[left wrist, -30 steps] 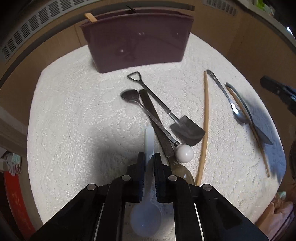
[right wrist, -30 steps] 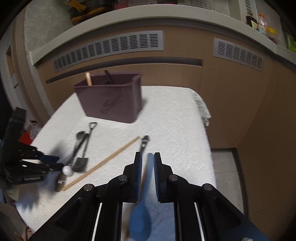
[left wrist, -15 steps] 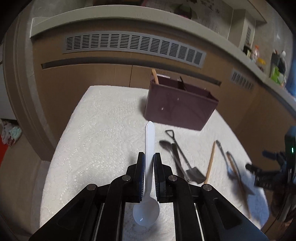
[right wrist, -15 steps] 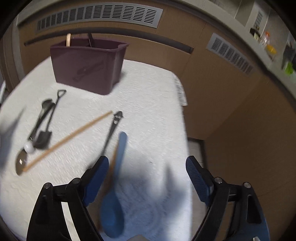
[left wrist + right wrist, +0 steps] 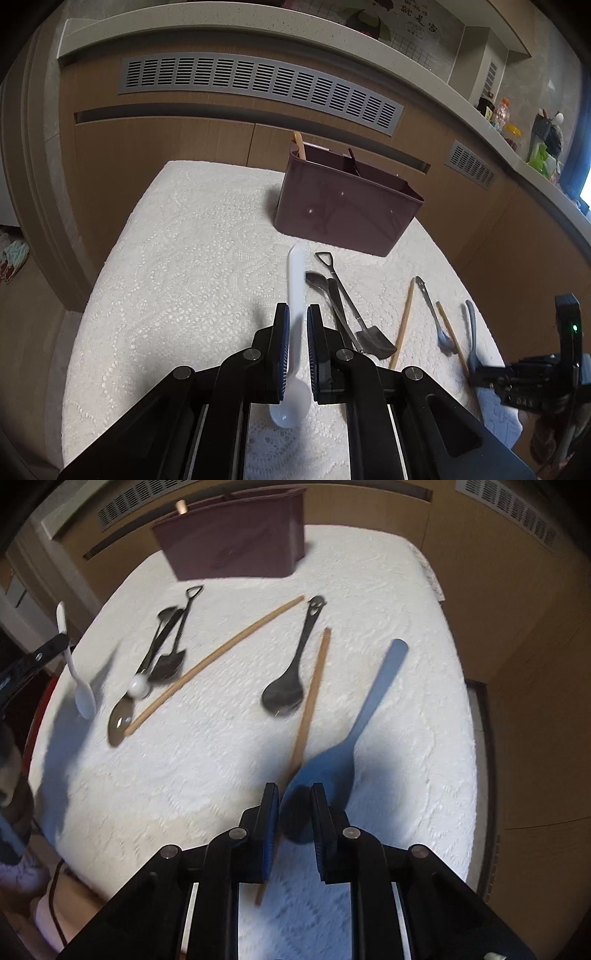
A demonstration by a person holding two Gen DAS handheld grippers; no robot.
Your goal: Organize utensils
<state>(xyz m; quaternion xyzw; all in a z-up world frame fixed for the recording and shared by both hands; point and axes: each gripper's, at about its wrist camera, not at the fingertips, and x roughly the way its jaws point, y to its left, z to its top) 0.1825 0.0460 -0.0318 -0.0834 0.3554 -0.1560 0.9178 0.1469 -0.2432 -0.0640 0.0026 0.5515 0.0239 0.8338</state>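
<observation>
Left wrist view: left gripper [image 5: 295, 321] clamped on a white plastic spoon [image 5: 295, 291], handle pointing forward, bowl hanging below the jaws, lifted off the white lace tablecloth [image 5: 192, 258]; maroon utensil bin [image 5: 343, 210] stands at the far side with a wooden handle [image 5: 298, 146] sticking out of its left end; shovel-shaped spoon [image 5: 354, 310] and dark spoon [image 5: 325, 291] lie crossed just right of the gripper. Right wrist view: right gripper [image 5: 293, 805] narrowly parted, holding nothing, jaws either side of the bowl of a blue spoon [image 5: 354, 731] lying flat; chopstick [image 5: 308, 701] beside it; black spoon [image 5: 291, 679] and second chopstick [image 5: 218, 657] further left.
</observation>
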